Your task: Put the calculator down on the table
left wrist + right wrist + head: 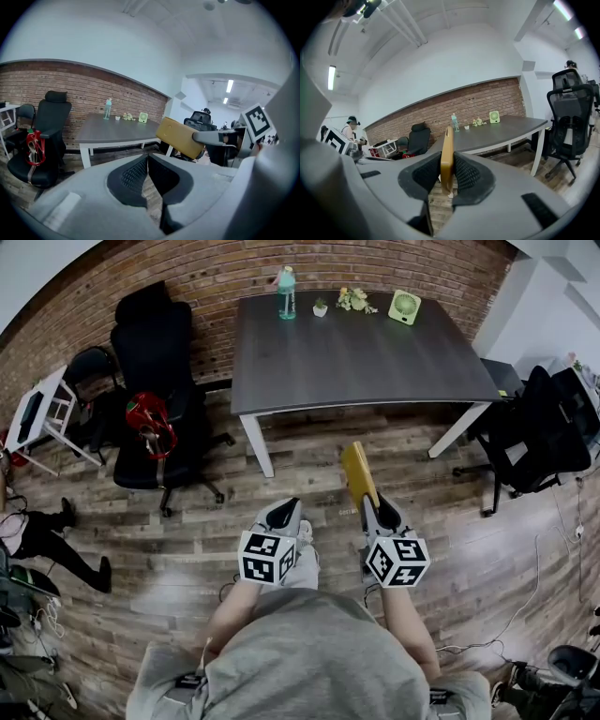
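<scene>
**Head view: yellow calculator held on edge, short of the table**

The right gripper [377, 510] is clamped on the calculator [359, 476]. Its pads press the two broad faces, so the yellow body stands on its thin edge. The long axis runs out along the jaws, away from the person and toward the grey table [375, 362]. The far end leans a little to the left of that line. The calculator hangs over the wooden floor [309, 465], short of the table's near edge and not touching it.

In the right gripper view the calculator [447, 154] shows only as a narrow upright yellow strip between the dark ribbed pads. In the left gripper view the calculator [180, 137] shows a broad yellow face, its free end aimed at the table [117, 131]. No keys or print can be made out on it.

The left gripper [283, 514] is clenched with nothing between its pads, beside the right one.

The only clear markings are the black-and-white square patterns on the two gripper cubes. At the table's far edge stand a bottle [287, 292], a small pot [321, 307], a plant [355, 300] and a green fan [404, 307]. Any lettering on the bottle is too small to read.
</scene>
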Demonstrator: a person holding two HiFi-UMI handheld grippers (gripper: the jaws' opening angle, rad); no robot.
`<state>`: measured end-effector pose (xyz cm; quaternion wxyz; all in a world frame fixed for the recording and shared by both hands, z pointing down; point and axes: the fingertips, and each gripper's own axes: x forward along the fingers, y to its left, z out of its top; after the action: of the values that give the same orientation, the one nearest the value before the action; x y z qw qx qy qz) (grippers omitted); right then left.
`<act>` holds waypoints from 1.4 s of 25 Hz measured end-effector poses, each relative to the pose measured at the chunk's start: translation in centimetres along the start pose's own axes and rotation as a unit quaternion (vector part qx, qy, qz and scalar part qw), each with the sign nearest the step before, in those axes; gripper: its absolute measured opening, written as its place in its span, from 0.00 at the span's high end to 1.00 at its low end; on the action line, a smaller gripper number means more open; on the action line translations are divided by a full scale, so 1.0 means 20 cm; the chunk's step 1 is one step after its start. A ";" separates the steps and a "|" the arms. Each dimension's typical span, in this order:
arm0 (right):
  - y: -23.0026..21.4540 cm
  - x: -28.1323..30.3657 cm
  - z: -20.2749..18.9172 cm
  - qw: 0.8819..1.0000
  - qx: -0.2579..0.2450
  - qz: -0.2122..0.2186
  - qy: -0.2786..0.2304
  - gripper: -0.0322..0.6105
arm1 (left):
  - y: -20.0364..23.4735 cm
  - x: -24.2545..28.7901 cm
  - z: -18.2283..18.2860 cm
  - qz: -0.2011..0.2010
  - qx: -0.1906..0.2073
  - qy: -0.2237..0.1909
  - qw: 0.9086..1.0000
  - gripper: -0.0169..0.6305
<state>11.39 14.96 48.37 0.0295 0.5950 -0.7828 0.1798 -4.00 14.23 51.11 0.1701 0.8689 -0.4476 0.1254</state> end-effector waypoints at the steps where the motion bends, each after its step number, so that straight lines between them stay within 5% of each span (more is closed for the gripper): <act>1: -0.01 0.03 0.01 1.000 0.000 0.000 0.000 0.82 | 0.01 0.03 0.01 -0.001 0.000 0.001 1.000 0.95; 19: -0.17 0.76 0.40 1.000 -0.019 -0.003 -0.004 0.82 | 0.44 0.60 0.44 -0.013 0.005 -0.003 1.000 0.95; 35: -0.27 1.27 0.54 1.000 -0.022 -0.011 0.004 0.82 | 0.75 0.98 0.62 -0.018 0.003 0.004 1.000 0.95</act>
<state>10.87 -12.99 46.25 0.0477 0.6021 -0.7797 0.1651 -4.42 -13.42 49.77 0.1711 0.8770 -0.4307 0.1270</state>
